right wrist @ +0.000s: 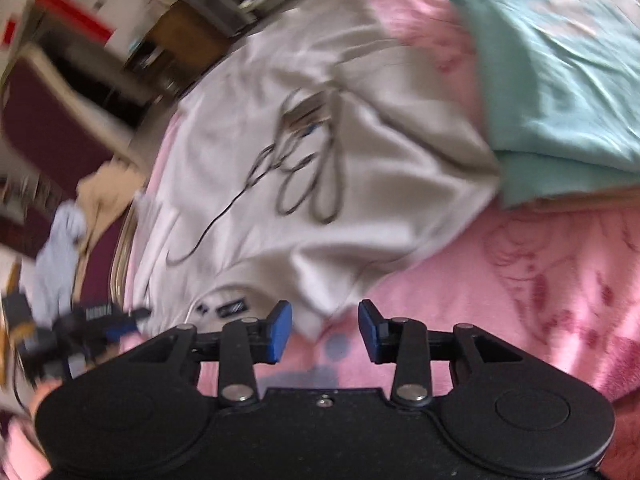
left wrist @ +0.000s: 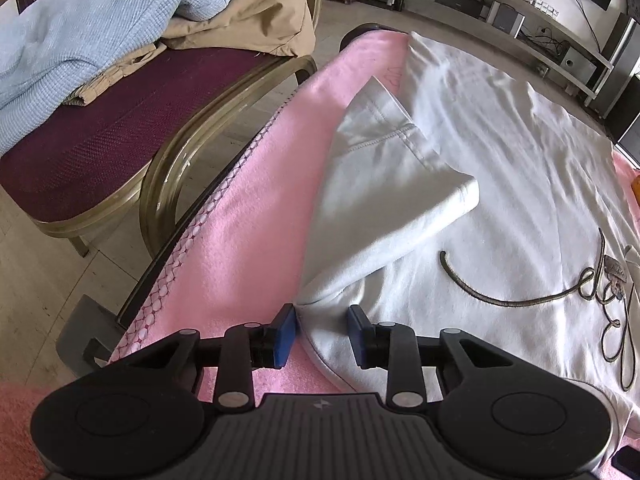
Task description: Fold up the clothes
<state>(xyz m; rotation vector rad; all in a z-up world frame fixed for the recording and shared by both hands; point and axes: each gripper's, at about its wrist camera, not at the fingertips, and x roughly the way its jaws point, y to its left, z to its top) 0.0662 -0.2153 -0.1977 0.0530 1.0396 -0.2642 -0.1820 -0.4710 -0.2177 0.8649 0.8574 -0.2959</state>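
The left tool (left wrist: pixel 322 334) stands partly open, its blue pads astride the white sweatshirt's (left wrist: pixel 500 168) shoulder edge, not pressing it. The right tool (right wrist: pixel 325 330) has just been widening again; a white corner lies just ahead of its gap, untouched. The sweatshirt spreads flat beyond both on a fuzzy pink blanket (left wrist: pixel 248 248), one sleeve (left wrist: pixel 384 200) folded inward. Right of the right tool sits a folded mint garment (right wrist: pixel 560 92); left of the left tool, a maroon chair (left wrist: pixel 100 132) bears a blue knit (left wrist: pixel 80 32).
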